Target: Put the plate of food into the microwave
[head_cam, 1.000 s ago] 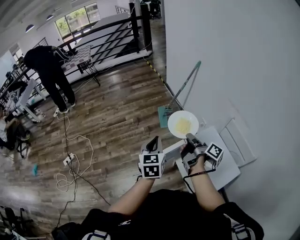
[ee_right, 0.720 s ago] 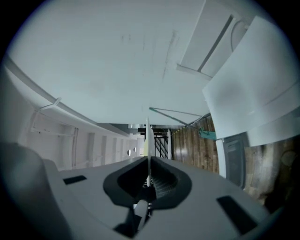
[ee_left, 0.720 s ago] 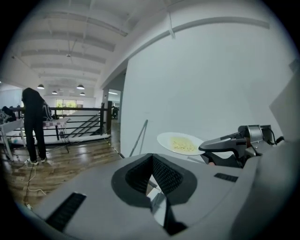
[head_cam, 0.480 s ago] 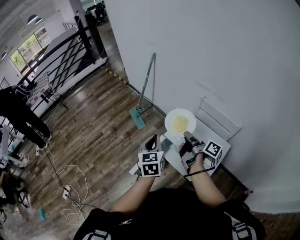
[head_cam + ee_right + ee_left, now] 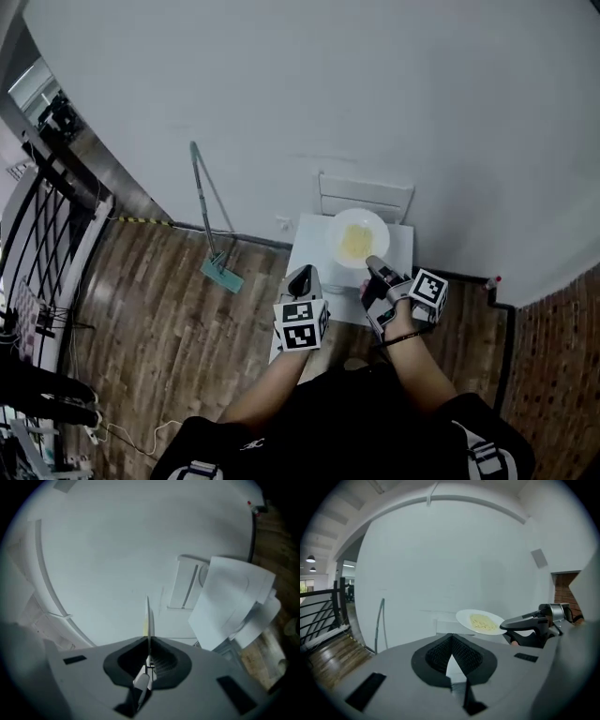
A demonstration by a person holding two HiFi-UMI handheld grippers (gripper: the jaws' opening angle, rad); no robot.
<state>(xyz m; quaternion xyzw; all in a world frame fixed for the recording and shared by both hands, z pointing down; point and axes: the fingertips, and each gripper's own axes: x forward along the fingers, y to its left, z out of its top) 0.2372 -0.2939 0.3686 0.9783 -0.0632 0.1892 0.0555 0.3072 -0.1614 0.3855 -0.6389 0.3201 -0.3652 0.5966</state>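
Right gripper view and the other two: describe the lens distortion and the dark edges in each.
Right gripper view: strong fisheye, black vignette in the corners, the plate seen edge-on as a thin sliver. Left gripper view: the same round dark border, soft even light, no glare. Head view: wide-angle bowing of the white wall, no dark border.

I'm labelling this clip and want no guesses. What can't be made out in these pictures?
- No microwave is recognisable in any view; the white furniture by the wall is too small in the head view to identify.
- The food: pale yellow, too small in the head view to name.
- The plate: edge-on in the right gripper view, clamped by the right gripper, so its top is hidden.
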